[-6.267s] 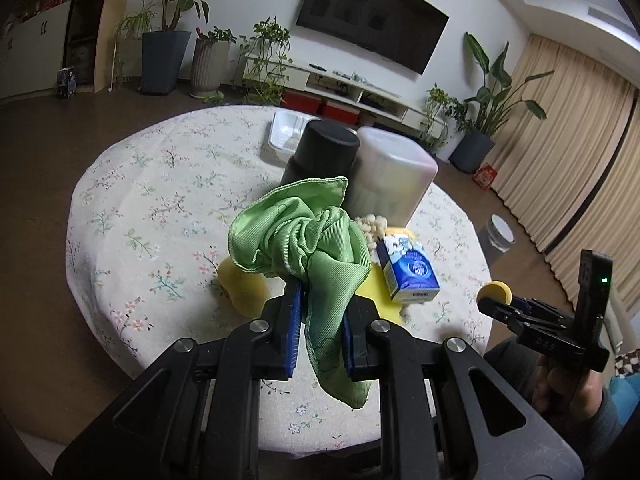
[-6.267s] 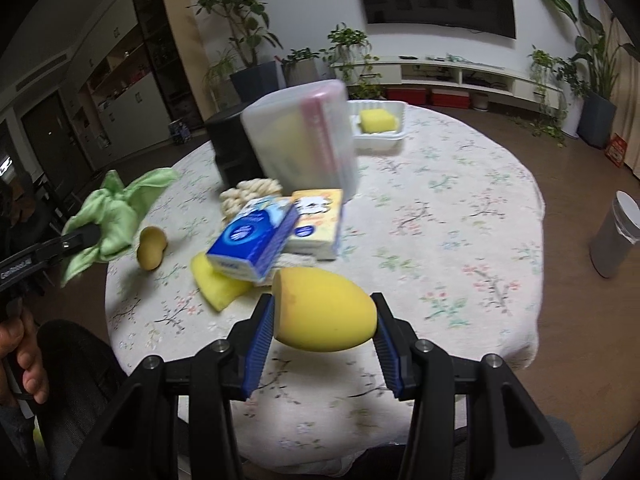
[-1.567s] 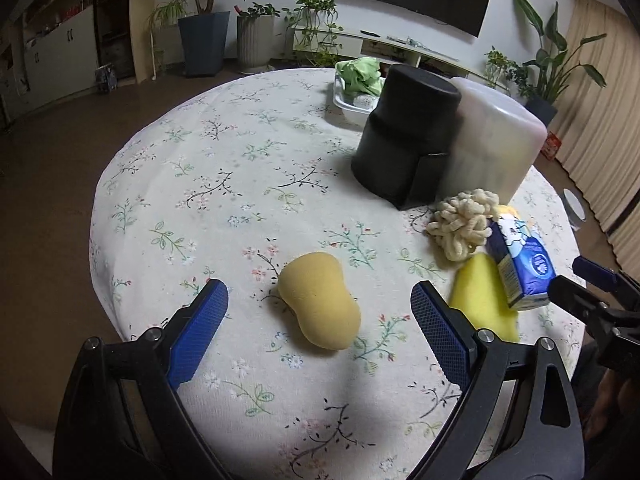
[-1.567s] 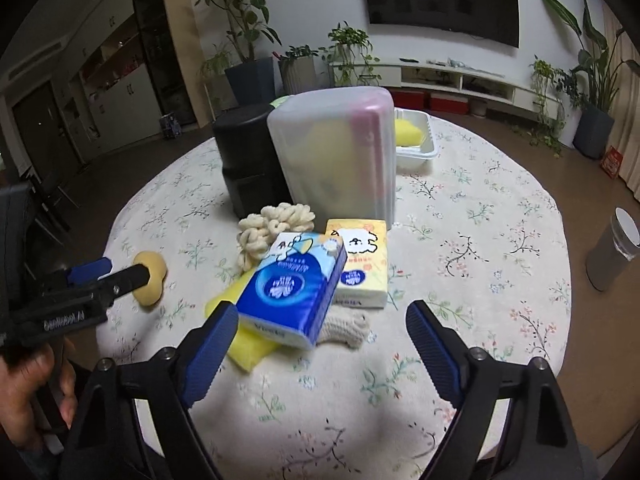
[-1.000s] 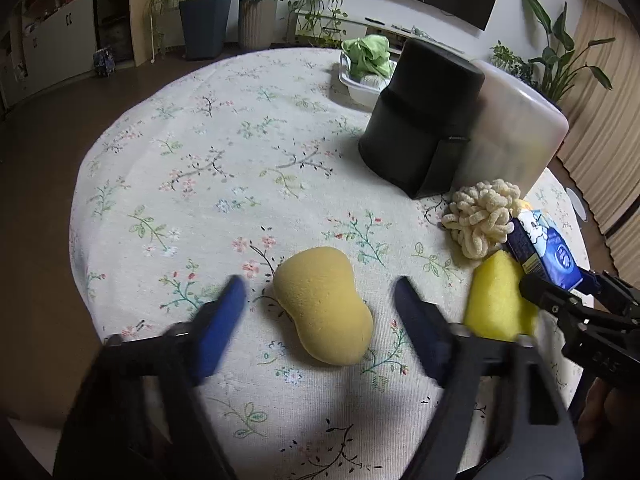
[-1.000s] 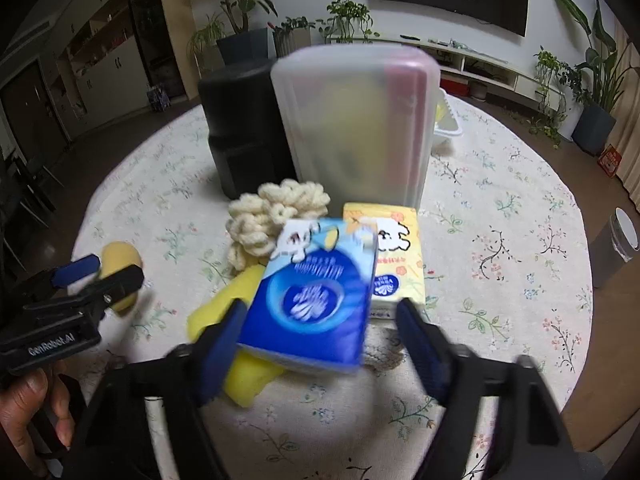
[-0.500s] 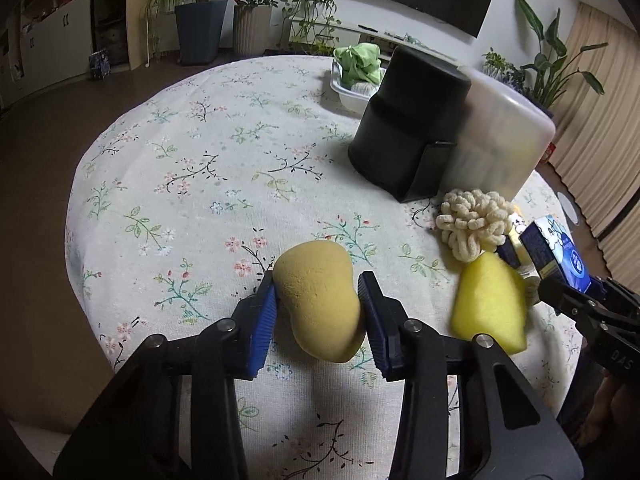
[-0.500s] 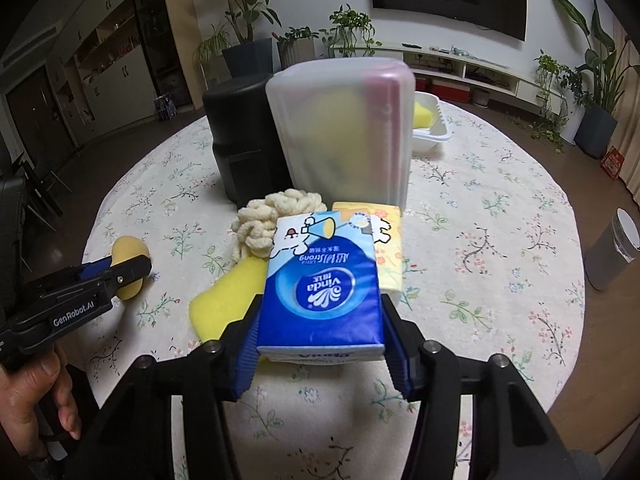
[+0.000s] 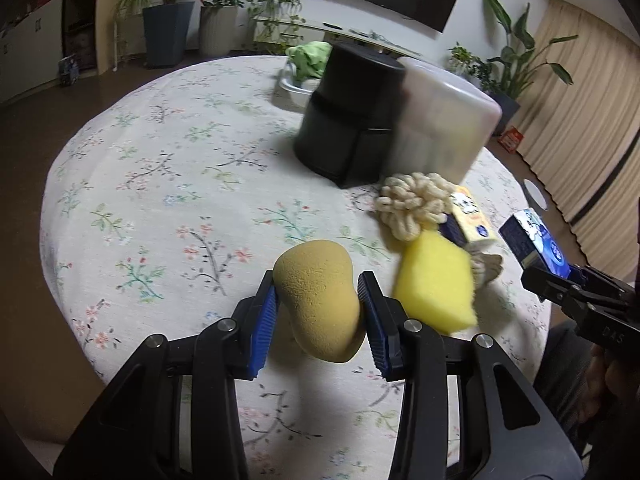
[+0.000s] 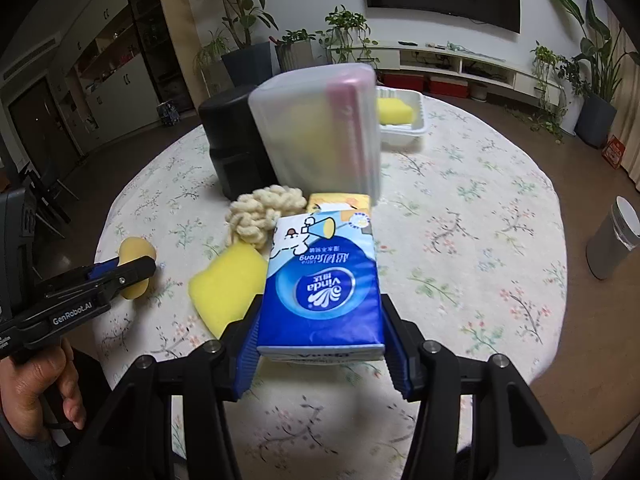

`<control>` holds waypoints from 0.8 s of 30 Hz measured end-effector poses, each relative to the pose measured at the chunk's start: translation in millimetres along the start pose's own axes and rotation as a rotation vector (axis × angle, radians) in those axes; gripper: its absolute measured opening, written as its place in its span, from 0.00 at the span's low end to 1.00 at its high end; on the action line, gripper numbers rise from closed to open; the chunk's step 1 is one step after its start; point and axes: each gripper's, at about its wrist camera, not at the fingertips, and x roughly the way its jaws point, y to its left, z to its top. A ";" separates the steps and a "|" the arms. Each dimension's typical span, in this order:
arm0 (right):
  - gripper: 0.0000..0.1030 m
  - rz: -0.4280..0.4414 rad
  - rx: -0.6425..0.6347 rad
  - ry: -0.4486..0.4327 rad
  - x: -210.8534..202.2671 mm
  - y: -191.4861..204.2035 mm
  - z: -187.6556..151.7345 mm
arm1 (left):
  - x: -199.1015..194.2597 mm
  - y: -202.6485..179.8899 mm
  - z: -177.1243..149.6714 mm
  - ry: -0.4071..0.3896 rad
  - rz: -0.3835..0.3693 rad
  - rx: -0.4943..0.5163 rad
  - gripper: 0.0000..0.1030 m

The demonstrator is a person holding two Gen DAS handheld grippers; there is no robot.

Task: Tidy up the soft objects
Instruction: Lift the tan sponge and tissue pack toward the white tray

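My left gripper [image 9: 318,298] is shut on a tan peanut-shaped sponge [image 9: 320,296] and holds it just above the floral tablecloth [image 9: 160,184]. My right gripper [image 10: 322,334] is shut on a blue tissue pack [image 10: 322,284], lifted over the table's near edge; the pack also shows in the left wrist view [image 9: 536,242]. A yellow sponge [image 9: 434,282], a cream knitted ball [image 9: 412,204] and a yellow tissue pack [image 9: 468,216] lie on the table. A white tray [image 10: 404,128] at the back holds a yellow sponge [image 10: 394,110] and a green cloth [image 9: 310,58].
A black canister [image 9: 348,112] and a translucent lidded box [image 9: 442,120] stand mid-table in front of the tray. A grey bin [image 10: 614,236] stands on the floor to the right. Bare tablecloth lies to the left and right of the pile.
Both grippers, open earlier, closed: the left on the tan sponge, the right on the blue tissue pack. Both objects have since lifted slightly off the table.
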 end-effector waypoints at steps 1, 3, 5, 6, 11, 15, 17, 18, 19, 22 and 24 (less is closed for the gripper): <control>0.54 -0.003 0.002 0.001 -1.4 -3.0 -1.2 | -0.6 -2.3 -0.2 0.001 -0.010 0.004 0.37; 0.54 -0.007 0.009 0.003 -3.6 -7.9 -3.2 | -1.5 -7.4 -0.5 0.004 -0.034 0.011 0.37; 0.54 -0.009 0.020 0.007 -5.8 -13.7 -4.7 | -2.7 -13.1 -1.6 0.004 -0.046 0.021 0.37; 0.54 -0.011 0.024 0.007 -7.0 -15.8 -5.1 | -3.4 -15.5 -1.8 0.003 -0.056 0.025 0.37; 0.54 -0.028 0.044 0.004 -13.0 -30.8 -3.6 | -9.8 -18.5 7.3 -0.018 -0.081 0.025 0.37; 0.54 -0.054 0.065 -0.017 -20.8 -48.7 4.1 | -22.5 -10.0 27.5 -0.055 -0.077 0.028 0.37; 0.54 -0.067 0.082 -0.027 -24.0 -60.7 9.5 | -26.2 -4.1 37.7 -0.068 -0.083 0.027 0.37; 0.54 -0.074 0.089 -0.031 -25.2 -66.4 11.9 | -26.9 -1.4 42.1 -0.073 -0.081 0.028 0.37; 0.54 -0.086 0.096 -0.036 -26.6 -73.8 15.2 | -28.0 1.1 47.9 -0.079 -0.077 0.033 0.37; 0.54 -0.113 0.112 -0.050 -30.0 -92.1 25.2 | -31.1 9.2 67.9 -0.101 -0.061 0.053 0.37; 0.54 -0.137 0.120 -0.064 -33.9 -106.3 34.4 | -31.8 16.6 83.2 -0.114 -0.057 0.059 0.37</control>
